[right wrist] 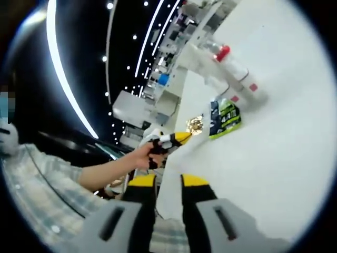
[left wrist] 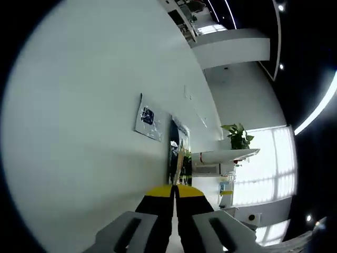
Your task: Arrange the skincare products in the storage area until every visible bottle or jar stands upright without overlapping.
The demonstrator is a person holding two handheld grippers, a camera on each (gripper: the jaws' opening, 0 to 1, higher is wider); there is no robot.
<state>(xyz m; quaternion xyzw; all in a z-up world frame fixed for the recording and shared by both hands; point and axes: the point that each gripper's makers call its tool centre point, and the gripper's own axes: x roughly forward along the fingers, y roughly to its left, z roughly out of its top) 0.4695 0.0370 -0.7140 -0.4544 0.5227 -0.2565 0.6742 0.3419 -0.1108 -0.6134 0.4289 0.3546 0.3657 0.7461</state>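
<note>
Two grippers are up over a broad white table [left wrist: 79, 121], each held in one of the person's hands. Starting at the left, the left gripper [left wrist: 175, 191] points along the tabletop with its yellow-and-black jaws pressed together, nothing between them. Beyond its tips a sheet of paper with a dark printed square [left wrist: 147, 118] lies flat on the table, and farther on a narrow dark display panel [left wrist: 177, 142] stands near the table's far edge. A green potted plant [left wrist: 238, 137] sits on a white counter past that, with bright windows behind it.

Moving right, the right gripper [right wrist: 167, 182] has its jaws apart, with a clear gap between the yellow tips and nothing in them. A person's hand [right wrist: 142, 156] reaches in from the left side of the right gripper view, with a checked sleeve [right wrist: 37, 195] behind it, holding the other yellow-tipped tool near the table's edge. Just past it lies a green and dark packet [right wrist: 225, 118] flat on the white surface, with a small gold-coloured item [right wrist: 196, 124] just beside it. Farther along the table a clear bottle with a red cap [right wrist: 231, 66] lies near other pale containers I cannot make out clearly; whether any stand upright I cannot tell.
</note>
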